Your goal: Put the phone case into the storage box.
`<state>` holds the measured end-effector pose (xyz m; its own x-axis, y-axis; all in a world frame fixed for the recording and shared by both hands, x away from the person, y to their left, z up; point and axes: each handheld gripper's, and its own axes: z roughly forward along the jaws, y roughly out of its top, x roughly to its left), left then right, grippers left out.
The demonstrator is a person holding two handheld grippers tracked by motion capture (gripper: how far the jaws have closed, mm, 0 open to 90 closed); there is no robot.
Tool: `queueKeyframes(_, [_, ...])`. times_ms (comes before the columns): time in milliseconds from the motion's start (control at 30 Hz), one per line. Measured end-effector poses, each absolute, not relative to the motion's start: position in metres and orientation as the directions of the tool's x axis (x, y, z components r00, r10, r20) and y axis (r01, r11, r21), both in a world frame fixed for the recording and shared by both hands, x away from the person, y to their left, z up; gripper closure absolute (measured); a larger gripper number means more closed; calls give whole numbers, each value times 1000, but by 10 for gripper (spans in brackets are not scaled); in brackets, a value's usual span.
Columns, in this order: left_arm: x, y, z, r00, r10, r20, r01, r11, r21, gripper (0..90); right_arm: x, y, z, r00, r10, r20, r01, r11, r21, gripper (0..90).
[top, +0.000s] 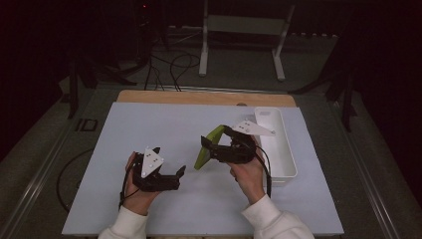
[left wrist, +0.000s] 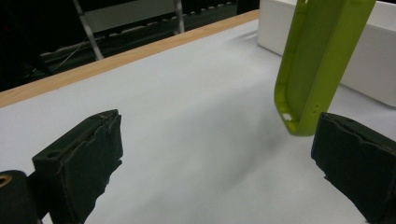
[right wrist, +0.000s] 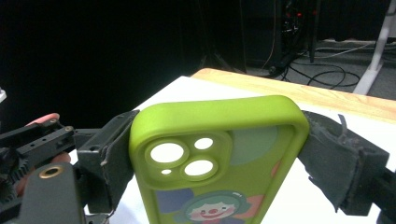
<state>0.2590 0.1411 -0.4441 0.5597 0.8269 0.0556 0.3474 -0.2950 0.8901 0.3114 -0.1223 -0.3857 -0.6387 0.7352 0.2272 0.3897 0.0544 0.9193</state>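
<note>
A lime-green phone case (top: 206, 148) with camera cut-outs and a clown picture (right wrist: 219, 158) is held tilted above the pale mat. My right gripper (top: 213, 148) is shut on it, and its pads (right wrist: 112, 154) press on both long edges near the camera end. My left gripper (top: 171, 162) rests low at the mat's front left with its jaws wide apart and nothing between them (left wrist: 219, 158). In the left gripper view the case's lower corner (left wrist: 303, 107) hangs just beyond the right jaw, apart from it.
A long white tray (top: 278, 144) lies along the mat's right side, close behind the right hand. The pale mat (top: 149, 124) covers a wooden table (top: 199, 97). Cables and a white stand are on the dark floor beyond.
</note>
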Motion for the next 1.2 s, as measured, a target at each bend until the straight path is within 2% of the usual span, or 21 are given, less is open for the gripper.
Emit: queueKeyframes(1200, [255,190,-452,499,864,67,342,-268,901,26,328,-131,-377,-606,767,210,379,46,924,164])
